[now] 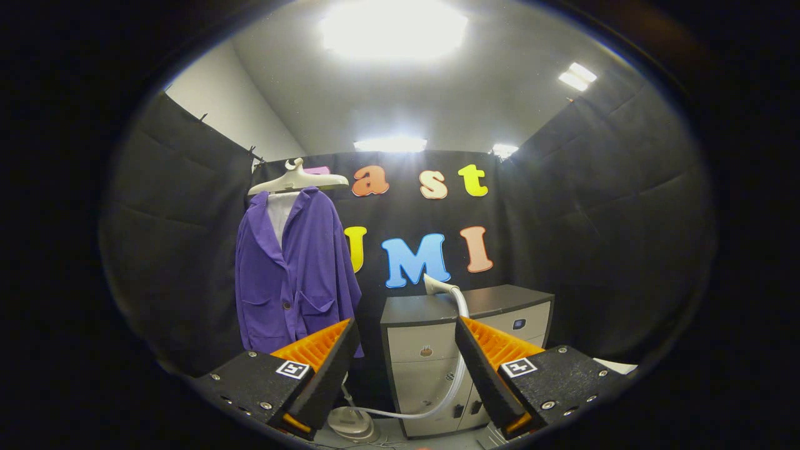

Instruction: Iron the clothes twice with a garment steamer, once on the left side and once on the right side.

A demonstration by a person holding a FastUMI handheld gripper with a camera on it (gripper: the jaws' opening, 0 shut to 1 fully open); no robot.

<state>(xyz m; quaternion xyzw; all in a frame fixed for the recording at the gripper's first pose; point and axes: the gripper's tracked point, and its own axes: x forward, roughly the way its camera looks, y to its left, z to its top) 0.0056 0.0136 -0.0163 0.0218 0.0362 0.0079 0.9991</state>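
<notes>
Your hand-held gripper [406, 369] is nearest, its two fingers spread wide and gripping nothing. Between and beyond them stands a grey cabinet [465, 340], and on its top lies the garment steamer [435, 285] head, pale, with a white hose [459, 350] running down the cabinet's front to a round base [352, 423] on the floor, just ahead of your left finger.

Take the head by its handle, where it meets the hose; at this range you cannot quite make out the handle's shape, so confirm it as you close in. It will likely feel light and rigid, smooth plastic that could slip, while the hose will drag and pull back on your wrist.

Left of the cabinet, the purple jacket [294, 275] hangs on a pale hanger [299, 180] against the booth's black cloth wall. It is soft, loose fabric and will probably swing away under pressure, so light strokes suit it.

Mind the cabinet's corner and the hose loop, both lying between the steamer and the jacket.
</notes>
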